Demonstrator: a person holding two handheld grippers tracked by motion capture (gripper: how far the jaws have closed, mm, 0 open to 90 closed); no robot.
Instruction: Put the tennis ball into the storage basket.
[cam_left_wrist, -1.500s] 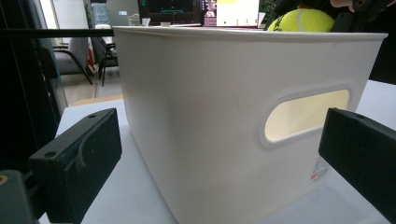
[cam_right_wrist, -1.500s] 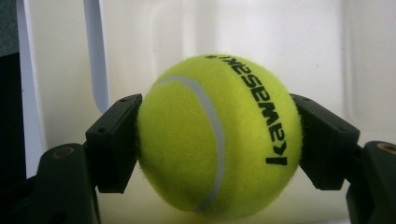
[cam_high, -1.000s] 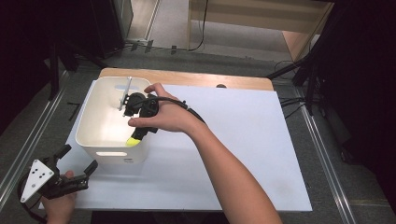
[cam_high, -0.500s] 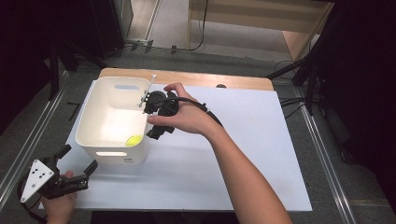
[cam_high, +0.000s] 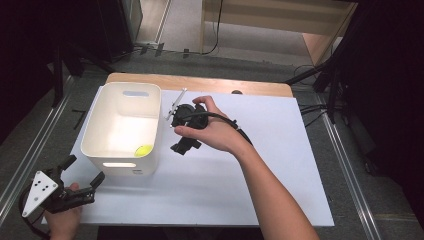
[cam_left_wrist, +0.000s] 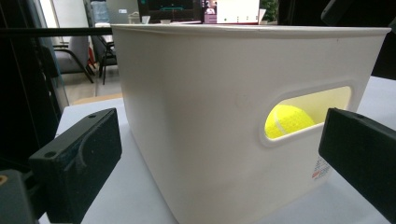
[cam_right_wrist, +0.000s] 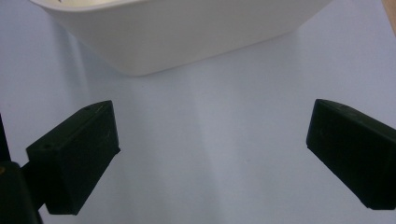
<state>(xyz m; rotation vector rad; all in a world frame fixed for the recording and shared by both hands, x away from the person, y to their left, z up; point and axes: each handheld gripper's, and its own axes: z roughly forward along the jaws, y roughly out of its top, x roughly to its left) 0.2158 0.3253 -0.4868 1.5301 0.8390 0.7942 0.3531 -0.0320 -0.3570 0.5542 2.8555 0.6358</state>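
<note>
Work in hand: putting a yellow ball (cam_high: 143, 150) into a white bin (cam_high: 92, 131); judged from how things lie, the drop itself looks done

Ball: rests on the bin floor, in the near corner on the person's right; in the left gripper view it shows bright through the handle slot (cam_left_wrist: 308, 113) of the bin's near wall; nothing touches it

Bin: stands upright on the white sheet (cam_high: 280, 165) that covers the desk (cam_high: 200, 82), toward the left side; no other contents that I can make out

Right gripper (cam_high: 184, 131): just beside the bin's right wall, outside it, over bare sheet; jaws have just been opening and now stand wide apart; the right gripper view gives only sheet between them and the bin's outer wall beyond; it holds nothing

Left gripper (cam_high: 82, 174): low at the desk's near left edge, close to the bin's near wall, aimed at it; jaws spread wide, empty; the bin's corner sits in the line of sight between them but untouched

Done: ball inside, released, right gripper clear of the rim

Left: likely little; perhaps drawing the right hand (cam_high: 212, 131) away to rest; if the bin is to be shifted, the left gripper is placed for it, though that is a guess

Risk: slight; the ball could roll if the bin is nudged
</note>
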